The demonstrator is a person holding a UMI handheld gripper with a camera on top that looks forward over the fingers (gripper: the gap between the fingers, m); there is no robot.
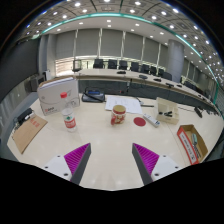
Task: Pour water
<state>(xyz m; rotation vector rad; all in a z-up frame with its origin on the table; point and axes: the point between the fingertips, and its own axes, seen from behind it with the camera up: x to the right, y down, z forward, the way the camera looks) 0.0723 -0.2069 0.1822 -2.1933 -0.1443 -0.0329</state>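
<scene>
Gripper view: office room, long pale surface (100, 150) under ceiling lights. Gripper (111, 160) raised above the surface, fingers spread wide, nothing between them; magenta pads (76, 156) facing inward. Small jar (119, 114) with a dark lid and orange label upright beyond the fingers, well apart from them, taken as landmark. Red-labelled can (69, 121) left of the jar, nearer the white box (58, 95) with red print standing behind it. Red round lid-like disc (140, 121) just right of the jar, a white object beside it, too small to tell. Paper sheets (125, 102) behind the jar. Cardboard box (167, 108) farther right. Flat red-and-brown pack (192, 143) right of the fingers. Water not discernible in any container.
</scene>
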